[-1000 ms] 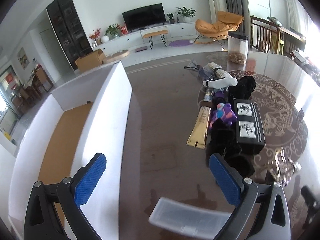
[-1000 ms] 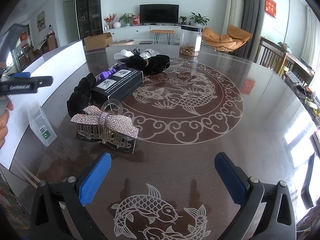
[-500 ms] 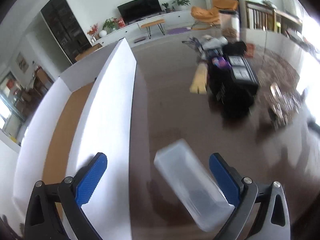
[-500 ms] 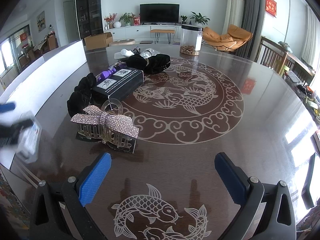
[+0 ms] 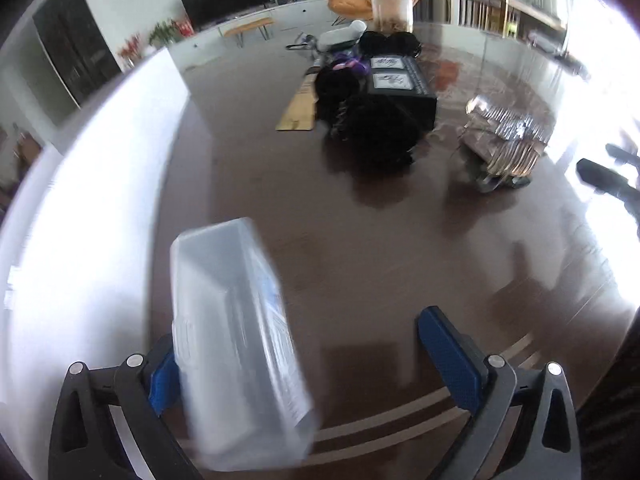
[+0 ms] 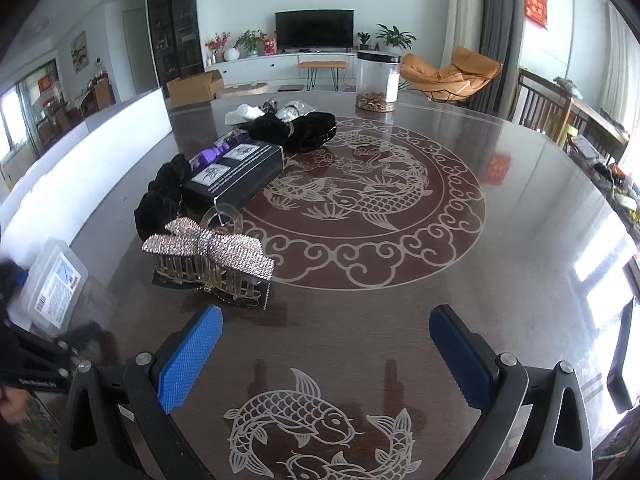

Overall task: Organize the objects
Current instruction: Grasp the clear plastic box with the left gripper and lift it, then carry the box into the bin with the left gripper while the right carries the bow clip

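A clear plastic box (image 5: 236,344) with a printed label lies on the dark table, between the fingers of my left gripper (image 5: 296,332) and close against the left pad; the jaws stand wide open around it. In the right wrist view the same clear box (image 6: 52,284) sits at the far left beside the left gripper's black frame (image 6: 32,356). My right gripper (image 6: 326,314) is open and holds nothing, just in front of a rhinestone bow hair claw (image 6: 208,252). Behind the claw lie a black gift box (image 6: 236,172) and black scrunchies (image 6: 160,208).
A white-walled storage box (image 5: 92,184) runs along the left table edge, seen again as a white wall (image 6: 80,160). A gold tube (image 5: 298,108), a purple item (image 5: 352,65) and a clear jar (image 5: 390,0) lie farther back. The hair claw (image 5: 504,140) is at right.
My left gripper has swung right and come down around the clear plastic box, which now sits between its open fingers. The right gripper has not moved.
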Tool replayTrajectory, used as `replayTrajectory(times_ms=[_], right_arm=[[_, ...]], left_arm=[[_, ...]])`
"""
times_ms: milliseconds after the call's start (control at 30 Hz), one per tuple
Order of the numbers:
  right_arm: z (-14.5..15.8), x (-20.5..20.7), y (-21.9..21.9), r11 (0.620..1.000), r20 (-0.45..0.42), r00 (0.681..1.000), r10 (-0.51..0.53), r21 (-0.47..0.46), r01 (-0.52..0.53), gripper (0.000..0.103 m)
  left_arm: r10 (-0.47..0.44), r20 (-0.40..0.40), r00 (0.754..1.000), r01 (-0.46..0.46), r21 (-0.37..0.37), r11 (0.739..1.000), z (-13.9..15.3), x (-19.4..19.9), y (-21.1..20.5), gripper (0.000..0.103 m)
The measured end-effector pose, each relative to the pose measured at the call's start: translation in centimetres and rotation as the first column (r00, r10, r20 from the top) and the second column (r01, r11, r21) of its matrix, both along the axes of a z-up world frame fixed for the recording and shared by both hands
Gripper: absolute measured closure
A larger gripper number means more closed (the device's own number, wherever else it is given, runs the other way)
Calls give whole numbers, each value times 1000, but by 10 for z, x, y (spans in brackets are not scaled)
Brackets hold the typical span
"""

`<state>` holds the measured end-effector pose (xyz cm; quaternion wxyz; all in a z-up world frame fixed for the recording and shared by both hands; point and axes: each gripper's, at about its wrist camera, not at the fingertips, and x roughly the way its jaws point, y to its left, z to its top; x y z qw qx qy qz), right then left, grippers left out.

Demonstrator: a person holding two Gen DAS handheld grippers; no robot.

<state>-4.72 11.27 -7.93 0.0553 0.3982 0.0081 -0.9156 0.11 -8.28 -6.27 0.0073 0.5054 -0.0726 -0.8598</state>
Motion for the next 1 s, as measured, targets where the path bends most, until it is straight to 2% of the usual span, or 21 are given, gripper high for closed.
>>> replayTrajectory(times_ms=[67, 100, 133, 167, 233, 300, 400, 433, 467, 500, 533, 600, 667, 733, 800, 900, 1000], right_arm=[[2, -1, 1, 997, 5, 999, 44, -62, -43, 0], [3, -5, -1, 990, 17, 995, 100, -104, -97, 0], [1, -12, -9, 978, 46, 982, 185, -105, -179, 0], [-1, -17, -17, 969, 72, 968, 240, -77, -234, 0], [-10, -34, -41, 923, 151, 913, 379, 15, -385, 0], [-21, -48, -58, 881, 212, 867, 451, 53, -471, 0], [-31, -72, -73, 846, 247, 822, 513, 16, -533, 0], [-31, -80, -74, 845, 252, 815, 521, -22, -534, 12], [-31, -84, -73, 847, 253, 814, 523, -50, -529, 30], [-28, -90, -69, 869, 257, 833, 489, -67, -490, 55], [-24, -92, -64, 878, 251, 842, 478, -108, -466, 69], [-14, -87, -54, 891, 222, 864, 452, -144, -430, 74], [-4, -78, -45, 904, 206, 882, 424, -155, -398, 79], [5, -68, -37, 915, 182, 901, 393, -170, -365, 84], [9, -62, -27, 932, 168, 922, 348, -171, -321, 85], [5, -56, -23, 946, 181, 934, 308, -165, -280, 85], [-9, -51, -15, 962, 207, 945, 255, -151, -226, 74]], left_arm=[[19, 9, 1000, -19, 47, 999, -2, -4, -3, 0], [26, 19, 999, -27, 78, 997, -4, -6, -5, 0], [32, 38, 999, -36, 127, 991, -6, -7, -11, 0], [29, 36, 999, -34, 135, 990, -6, -6, -14, 0], [-2, 42, 999, -4, 132, 991, -8, -7, -15, 0], [-22, 48, 999, 16, 132, 991, -9, -8, -15, 0], [-30, 61, 998, 21, 130, 991, -9, -12, -13, 0], [-19, 48, 999, 13, 128, 992, -7, -11, -15, 12], [-9, 13, 1000, 8, 130, 991, -4, -9, -16, 30], [-6, -13, 1000, 7, 129, 992, 2, -8, -18, 72], [-17, -14, 1000, 19, 162, 987, 4, -8, -20, 71], [-15, -27, 1000, 20, 207, 978, 7, -7, -24, 71], [-33, -60, 998, 45, 208, 977, 10, -2, -22, 71], [-44, -90, 995, 64, 240, 969, 17, 2, -20, 71], [-44, -122, 992, 74, 255, 964, 25, 5, -18, 71], [-47, -137, 990, 84, 283, 956, 33, 2, -19, 71], [-51, -141, 989, 91, 296, 951, 39, 2, -24, 71]])
